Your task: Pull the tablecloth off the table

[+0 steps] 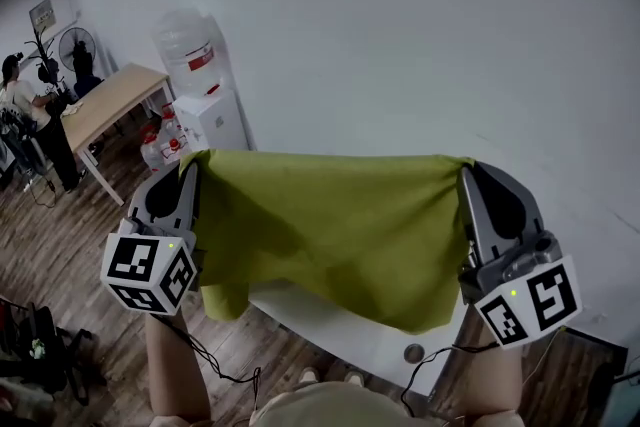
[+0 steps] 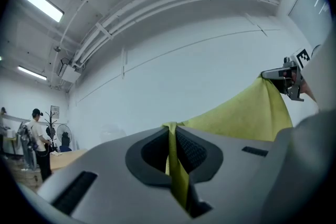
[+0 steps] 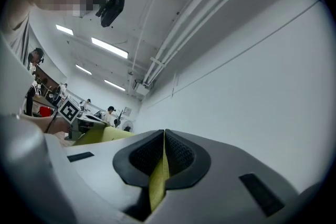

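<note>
The left gripper (image 1: 190, 173) and right gripper (image 1: 468, 175) each clench a top corner of the green tablecloth (image 1: 330, 225), its hem hanging over the white table (image 1: 340, 327). Drawing both back level should clear it.

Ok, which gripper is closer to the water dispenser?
Left. The left gripper, shut on one corner of the cloth, sits just below the water dispenser in the head view; the right gripper holds the other corner, across the cloth from it.

Head cam: steep down. Gripper cams: close, facing wall (image 2: 173, 76). Shared: tablecloth (image 1: 340, 225).
</note>
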Tool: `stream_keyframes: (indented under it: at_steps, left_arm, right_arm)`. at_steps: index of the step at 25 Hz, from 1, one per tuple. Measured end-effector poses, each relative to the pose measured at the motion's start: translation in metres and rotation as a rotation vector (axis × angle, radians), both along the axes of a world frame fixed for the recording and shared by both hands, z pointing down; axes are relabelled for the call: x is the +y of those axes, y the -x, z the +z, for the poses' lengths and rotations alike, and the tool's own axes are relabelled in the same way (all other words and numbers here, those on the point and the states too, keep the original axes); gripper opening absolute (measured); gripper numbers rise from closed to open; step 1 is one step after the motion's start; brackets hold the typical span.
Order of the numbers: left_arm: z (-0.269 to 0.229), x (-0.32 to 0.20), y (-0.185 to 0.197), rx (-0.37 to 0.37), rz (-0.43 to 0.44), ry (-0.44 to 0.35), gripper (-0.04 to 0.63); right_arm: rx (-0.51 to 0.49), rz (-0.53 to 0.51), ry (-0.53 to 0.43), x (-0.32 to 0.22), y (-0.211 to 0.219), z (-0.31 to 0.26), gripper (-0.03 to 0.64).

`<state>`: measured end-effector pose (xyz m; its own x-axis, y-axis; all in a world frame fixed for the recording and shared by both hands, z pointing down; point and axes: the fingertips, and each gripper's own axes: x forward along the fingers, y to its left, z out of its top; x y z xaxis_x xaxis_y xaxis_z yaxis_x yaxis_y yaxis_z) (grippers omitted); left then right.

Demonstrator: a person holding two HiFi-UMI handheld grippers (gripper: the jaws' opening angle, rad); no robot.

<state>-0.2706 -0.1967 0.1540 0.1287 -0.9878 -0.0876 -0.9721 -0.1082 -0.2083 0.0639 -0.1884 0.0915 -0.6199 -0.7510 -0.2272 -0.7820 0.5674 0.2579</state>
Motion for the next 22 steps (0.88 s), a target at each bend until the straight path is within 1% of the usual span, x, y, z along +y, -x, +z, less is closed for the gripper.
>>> stream_keyframes:
  at_steps: [3,9,16,19,22]
  left_arm:
    - [0.028,-0.005,-0.002,-0.03,-0.002,0.039,0.025]
    - [0.075,0.0,-0.006,-0.033,0.007,0.148,0.025]
    - [0.131,0.004,-0.015,-0.054,0.034,0.262,0.025]
    - [0.155,0.005,-0.018,-0.058,0.04,0.305,0.025]
    - [0.177,0.007,-0.021,-0.061,0.046,0.332,0.025]
  right_arm:
    - [0.017,0.0,0.052,-0.012,-0.001,0.025,0.031]
    - [0.062,0.02,0.157,-0.02,-0.003,0.074,0.032]
    - [0.092,0.047,0.33,-0.025,-0.014,0.15,0.032]
    - [0.088,0.048,0.402,-0.027,-0.017,0.178,0.032]
    - [0.075,0.052,0.447,-0.025,-0.021,0.2,0.032]
